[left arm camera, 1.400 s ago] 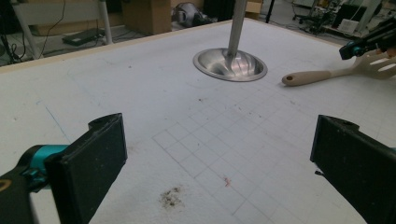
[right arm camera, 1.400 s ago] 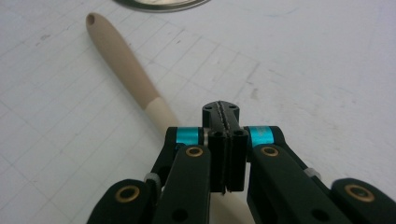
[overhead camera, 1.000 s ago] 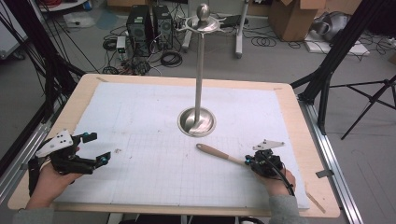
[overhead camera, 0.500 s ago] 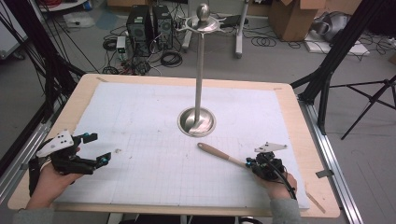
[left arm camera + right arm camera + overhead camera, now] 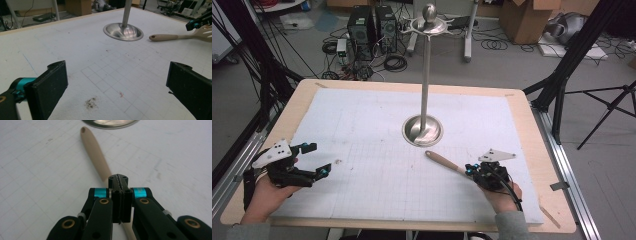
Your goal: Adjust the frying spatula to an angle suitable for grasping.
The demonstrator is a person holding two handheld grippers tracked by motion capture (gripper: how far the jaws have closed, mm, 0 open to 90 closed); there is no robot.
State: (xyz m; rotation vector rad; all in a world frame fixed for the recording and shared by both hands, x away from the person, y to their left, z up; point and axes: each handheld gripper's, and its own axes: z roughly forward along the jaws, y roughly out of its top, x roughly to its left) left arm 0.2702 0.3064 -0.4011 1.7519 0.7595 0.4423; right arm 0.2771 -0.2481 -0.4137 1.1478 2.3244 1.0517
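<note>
The right tongs [image 5: 473, 170] are clenching the wooden spatula [image 5: 446, 162] at the near right of the surface [image 5: 362, 120]; the left tongs [image 5: 316, 160] are hanging released. Swinging its handle farther could be knocking the metal stand [image 5: 424, 131].

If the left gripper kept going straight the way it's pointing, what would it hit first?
Probably bare table mat for a stretch; the left gripper is open, aimed roughly at the metal stand's round base, likely the first thing it meets. Depth is uncertain.

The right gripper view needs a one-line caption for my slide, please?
Right gripper shut on a wooden spatula, its handle pointing toward the metal stand base.
</note>
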